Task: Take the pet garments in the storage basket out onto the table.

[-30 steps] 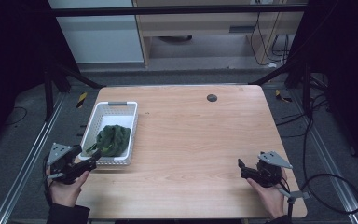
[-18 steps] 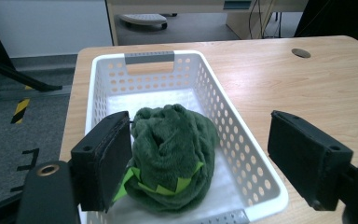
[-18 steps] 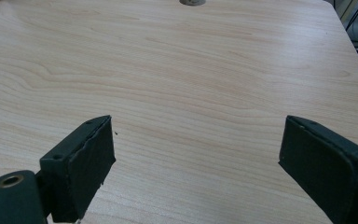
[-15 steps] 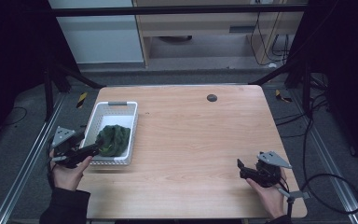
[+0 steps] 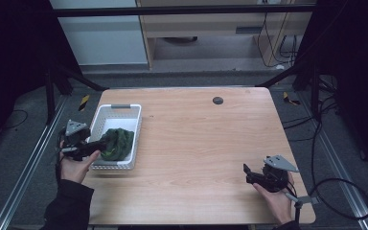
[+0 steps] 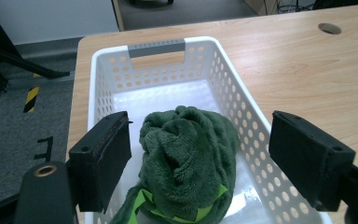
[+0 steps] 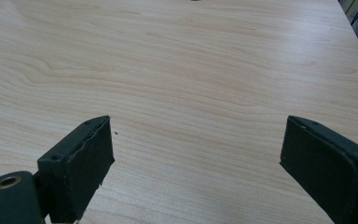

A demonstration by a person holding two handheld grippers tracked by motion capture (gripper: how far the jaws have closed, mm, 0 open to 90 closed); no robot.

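1. My left tongs [image 6: 200, 161] stood spread wide at the near end of the white basket [image 5: 122, 113], holding nothing, with the green cloth [image 6: 189, 156] lying dead ahead between the two pads.
2. That cloth sat bunched in the near half of the basket; the far half by the grey handle [image 6: 156, 47] lay bare. A brighter green edge peeked out under the bundle at its near side.
3. The bundle ran lengthwise along the basket, away from me, so my jaws straddled its narrow width. Good line for a pinch, I judged.
4. From the high view my left tongs [image 5: 97, 144] reached in over the basket's near left corner, tips at the cloth [image 5: 118, 143]; I could not tell whether they touched it.
5. My right tongs [image 7: 196, 163] were also spread and empty, hovering low over bare counter [image 7: 191, 70], nothing between the pads.
6. In the high view they [image 5: 247, 174] sat near the counter's [image 5: 206, 143] front right corner, well apart from the basket.
7. So the left hand was plainly the nearer one; my guess was a short push forward and down, then a squeeze.
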